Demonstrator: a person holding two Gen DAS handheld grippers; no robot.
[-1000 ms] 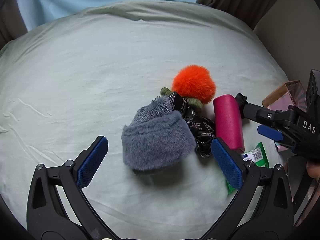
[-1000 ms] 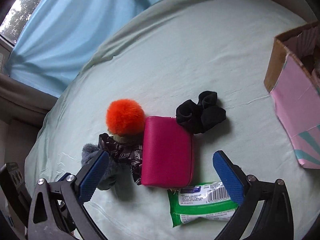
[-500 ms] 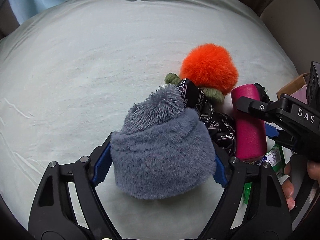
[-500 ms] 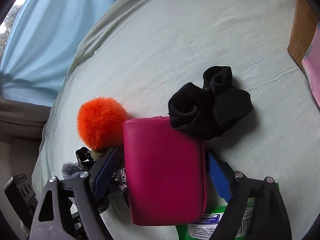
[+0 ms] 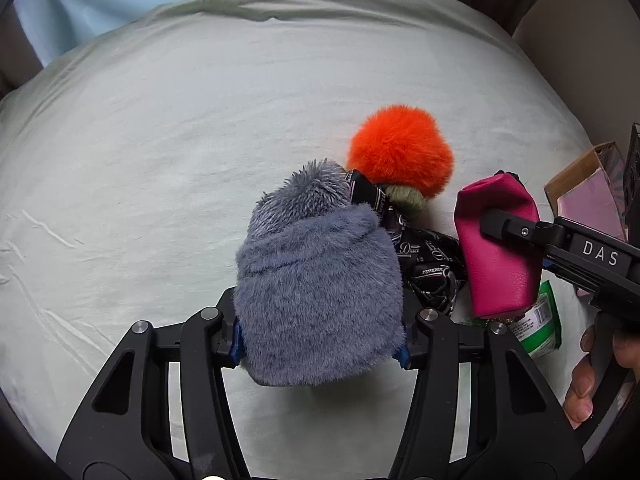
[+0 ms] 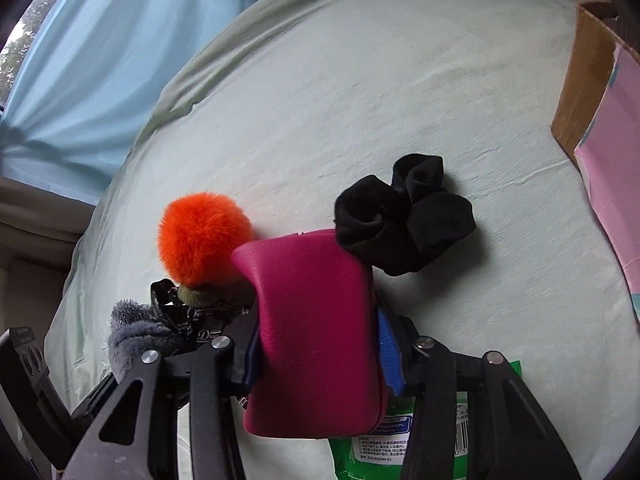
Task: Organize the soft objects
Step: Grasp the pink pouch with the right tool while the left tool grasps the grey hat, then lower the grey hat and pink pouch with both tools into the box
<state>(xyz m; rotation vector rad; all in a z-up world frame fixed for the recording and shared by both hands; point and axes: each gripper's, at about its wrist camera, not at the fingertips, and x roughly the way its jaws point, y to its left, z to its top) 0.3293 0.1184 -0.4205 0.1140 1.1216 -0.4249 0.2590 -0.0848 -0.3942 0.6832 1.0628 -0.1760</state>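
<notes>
My left gripper (image 5: 320,340) is shut on a fluffy grey pouch (image 5: 316,296), squeezing its near end on the pale green bedsheet (image 5: 160,160). My right gripper (image 6: 316,356) is shut on a magenta leather pouch (image 6: 316,328), which also shows in the left wrist view (image 5: 498,248). An orange pom-pom (image 5: 400,150) with an olive band lies behind the grey pouch. A black printed scrunchie (image 5: 428,264) lies between the two pouches. A plain black scrunchie (image 6: 404,228) lies just beyond the magenta pouch.
A green wipes packet (image 6: 384,436) lies under the right gripper. A cardboard box with pink sides (image 6: 600,120) stands at the right. Blue curtain (image 6: 100,60) hangs past the bed's far edge.
Both grippers came forward and closed: the left on the grey pouch, the right on the magenta pouch, which now bulges between the pads.
</notes>
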